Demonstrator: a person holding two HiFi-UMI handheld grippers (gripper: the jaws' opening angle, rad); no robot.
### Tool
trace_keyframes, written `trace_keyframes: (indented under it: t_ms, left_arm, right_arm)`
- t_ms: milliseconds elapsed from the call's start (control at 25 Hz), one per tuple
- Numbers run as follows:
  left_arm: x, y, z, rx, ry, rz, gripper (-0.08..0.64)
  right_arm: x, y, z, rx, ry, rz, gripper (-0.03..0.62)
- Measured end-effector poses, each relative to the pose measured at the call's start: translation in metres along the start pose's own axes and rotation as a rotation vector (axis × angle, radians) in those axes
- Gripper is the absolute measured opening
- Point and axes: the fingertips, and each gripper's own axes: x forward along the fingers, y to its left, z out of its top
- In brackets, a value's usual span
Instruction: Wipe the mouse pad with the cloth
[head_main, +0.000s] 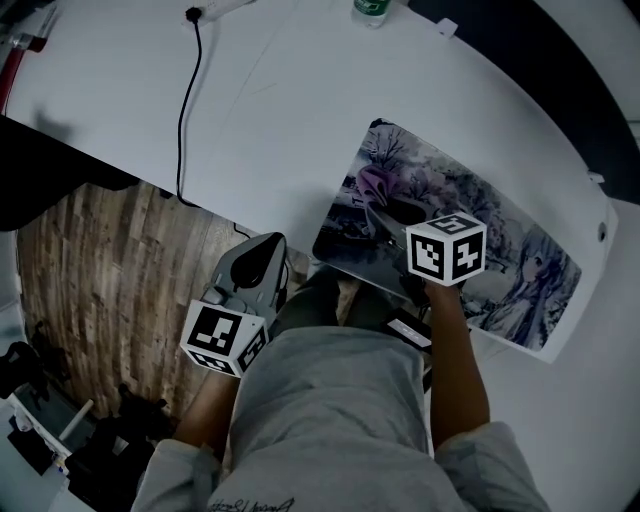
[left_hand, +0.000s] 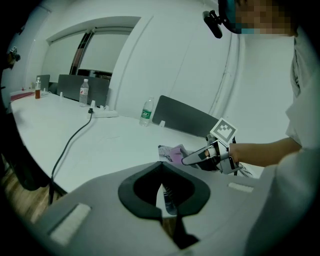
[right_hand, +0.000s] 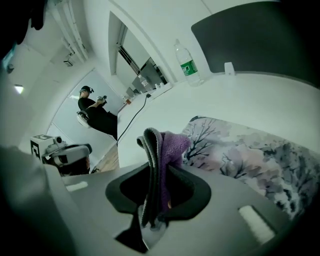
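The mouse pad (head_main: 505, 245), printed with an anime picture, lies at an angle near the front edge of the white table (head_main: 300, 90). My right gripper (head_main: 385, 215) hovers over the pad's left end, shut on a purple cloth (head_main: 377, 183). In the right gripper view the cloth (right_hand: 172, 145) stands up bunched between the jaws, with the pad (right_hand: 245, 150) beyond. My left gripper (head_main: 262, 250) hangs off the table's front edge, over the floor, with its jaws together and nothing in them. The left gripper view shows the right gripper (left_hand: 192, 159) and the cloth (left_hand: 175, 154) on the pad.
A black cable (head_main: 185, 110) runs across the table and drops over its front edge. A water bottle (head_main: 370, 10) stands at the back. The wooden floor (head_main: 90, 260) lies to the left, below the table. Another person (right_hand: 95, 112) stands far off.
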Motion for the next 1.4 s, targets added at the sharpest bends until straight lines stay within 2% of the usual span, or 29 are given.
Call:
trace_keyframes:
  t_ms: [120,320,480,680,920,1160,1400]
  left_arm:
    - [0.02,-0.033,0.007,0.039,0.016,-0.052,0.014]
    - [0.064,-0.112,0.012,0.111,0.027,-0.168,0.013]
    - [0.099,-0.187,0.012,0.188,0.055,-0.311,0.014]
    - [0.129,-0.278,0.007,0.252,0.088,-0.442,0.014]
    - [0.158,-0.359,-0.009,0.301,0.124,-0.523,0.014]
    - [0.179,-0.427,-0.035,0.317,0.165,-0.591,0.014]
    - [0.19,-0.476,-0.058,0.322,0.195,-0.622,0.014]
  right_arm:
    - [-0.037,-0.012,-0.004,0.008,-0.031,-0.007,0.094]
    - [-0.113,-0.057,-0.029,0.055,-0.107,-0.056,0.094]
    - [-0.186,-0.097,-0.061,0.122,-0.189,-0.145,0.094]
    - [-0.269,-0.149,-0.121,0.225,-0.236,-0.25,0.094]
    - [-0.35,-0.207,-0.193,0.346,-0.277,-0.359,0.094]
    - [-0.423,-0.26,-0.276,0.453,-0.246,-0.496,0.094]
    - [-0.483,-0.308,-0.353,0.538,-0.188,-0.615,0.094]
